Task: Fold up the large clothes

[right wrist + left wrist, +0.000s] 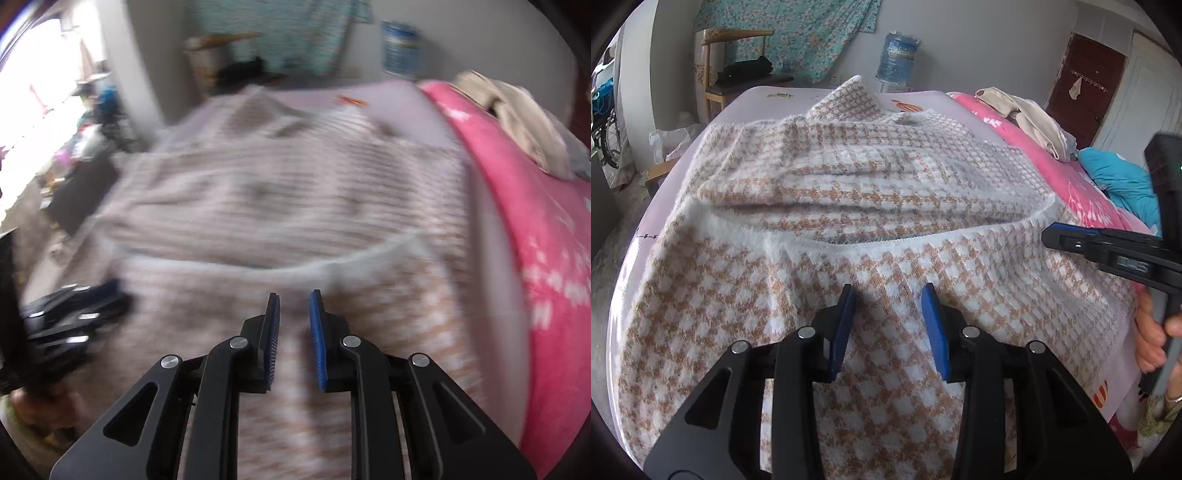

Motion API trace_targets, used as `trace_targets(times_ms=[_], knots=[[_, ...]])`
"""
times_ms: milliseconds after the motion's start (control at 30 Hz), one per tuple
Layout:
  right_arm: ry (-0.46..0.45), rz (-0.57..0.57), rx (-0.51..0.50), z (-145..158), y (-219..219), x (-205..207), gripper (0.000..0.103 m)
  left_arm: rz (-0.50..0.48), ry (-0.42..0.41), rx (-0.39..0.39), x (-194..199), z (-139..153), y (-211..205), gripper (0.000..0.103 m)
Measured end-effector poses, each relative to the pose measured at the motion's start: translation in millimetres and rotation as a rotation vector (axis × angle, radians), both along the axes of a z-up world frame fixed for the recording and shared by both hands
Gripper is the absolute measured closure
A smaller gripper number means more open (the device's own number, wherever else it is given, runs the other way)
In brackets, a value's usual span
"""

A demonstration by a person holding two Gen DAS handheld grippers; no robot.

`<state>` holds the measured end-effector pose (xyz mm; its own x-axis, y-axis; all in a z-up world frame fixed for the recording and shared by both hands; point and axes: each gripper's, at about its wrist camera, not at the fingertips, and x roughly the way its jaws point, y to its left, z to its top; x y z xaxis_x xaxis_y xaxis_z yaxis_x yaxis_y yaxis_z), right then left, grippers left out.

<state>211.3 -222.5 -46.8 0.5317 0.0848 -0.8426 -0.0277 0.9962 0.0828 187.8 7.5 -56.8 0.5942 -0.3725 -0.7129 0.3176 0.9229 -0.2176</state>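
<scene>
The checked sweater (849,206) lay on the bed (757,96), its long axis running from the grippers toward the bed's far end, near part folded over. The left gripper (888,295) and right gripper (294,301) hovered spread, gripping nothing.

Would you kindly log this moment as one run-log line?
left tool: open, empty | right tool: open, empty, view blurred | checked sweater: spread on bed, partly folded | grasp: none
</scene>
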Motion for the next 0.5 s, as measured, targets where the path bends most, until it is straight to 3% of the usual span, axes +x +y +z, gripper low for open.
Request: trace_targets(times_ms=[33, 67, 167, 267, 367, 433, 500], knots=[[0.039, -0.024, 0.000, -13.9, -11.4, 6.1, 0.086, -0.001, 0.000, -0.002, 0.2, -0.3, -0.2, 0.066], [0.037, -0.035, 0.070, -16.9, -20.6, 6.7, 0.086, -0.002, 0.002, -0.002, 1.0, -0.2, -0.6, 0.066], [0.023, -0.052, 0.063, 0.9, -24.0, -3.8, 0.086, -0.004, 0.009, -0.008, 1.7, 0.1, 1.3, 0.066], [-0.041, 0.029, 0.115, 31.0, -16.8, -37.8, 0.086, -0.001, 0.013, -0.018, 2.2, -0.5, 2.7, 0.066], [-0.071, 0.132, 0.107, 43.2, 2.0, -71.8, 0.086, 0.002, 0.011, -0.014, 1.8, -1.1, 2.1, 0.066], [-0.062, 0.173, 0.076, 38.6, 12.5, -90.6, 0.086, 0.004, 0.013, -0.015, 1.6, -0.8, 2.2, 0.066], [0.000, 0.147, 0.036, 15.4, 12.0, -97.1, 0.086, 0.006, 0.015, -0.017, 2.3, -1.0, 1.9, 0.066]])
